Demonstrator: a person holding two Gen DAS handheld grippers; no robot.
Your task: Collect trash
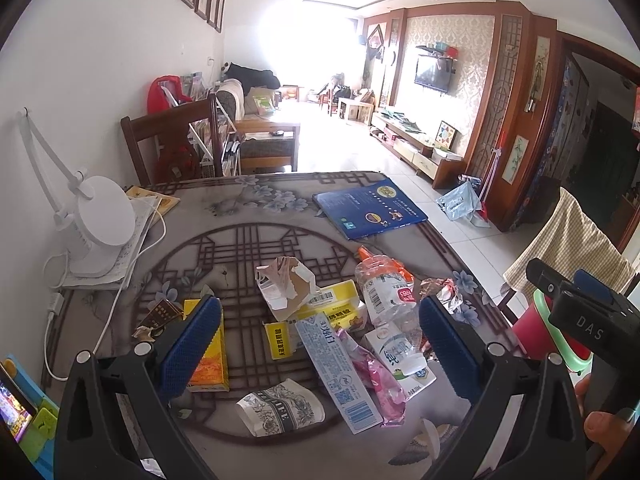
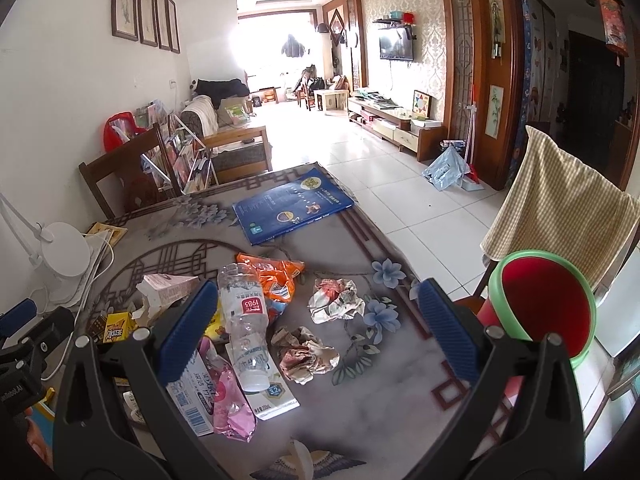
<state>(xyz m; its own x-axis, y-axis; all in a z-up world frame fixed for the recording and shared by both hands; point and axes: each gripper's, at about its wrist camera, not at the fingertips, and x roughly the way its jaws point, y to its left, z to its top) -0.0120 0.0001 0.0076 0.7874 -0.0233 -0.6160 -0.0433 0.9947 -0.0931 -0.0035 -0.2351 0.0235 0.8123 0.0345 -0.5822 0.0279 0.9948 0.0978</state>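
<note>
The blue ribbed fingers (image 1: 200,336) of the left gripper (image 1: 320,344) are spread wide above the table (image 1: 248,204), and nothing is held between them. The fingers (image 2: 188,328) of the right gripper (image 2: 320,332) are likewise spread wide and nothing is held.

The trash is seen scattered over the near half of the patterned table top. In the left wrist view, an orange-yellow carton (image 1: 210,356) is partly covered by the left finger. A torn cardboard box (image 1: 286,286) lies on a flattened yellow box (image 1: 328,312). A long white-and-blue box (image 1: 340,372) lies just beside a pink wrapper (image 1: 380,380), with a milk carton (image 1: 400,356) to the right. A crushed clear bottle (image 1: 386,292) lies over an orange snack bag (image 1: 394,268). A patterned paper cup (image 1: 280,406) lies on its side nearest the camera.

In the right wrist view, two crumpled paper balls are shown between the fingers: one (image 2: 336,300) farther away and one (image 2: 306,354) nearer, apart from each other. The clear bottle (image 2: 244,320) lies to their left, over the milk carton (image 2: 272,394).

A red bin with a green rim (image 2: 548,304) is seen beside the table's right edge, its mouth tilted toward the camera. A blue book (image 2: 292,206) lies at the far right corner of the table, and a white desk lamp (image 1: 104,228) stands at the left edge.
</note>
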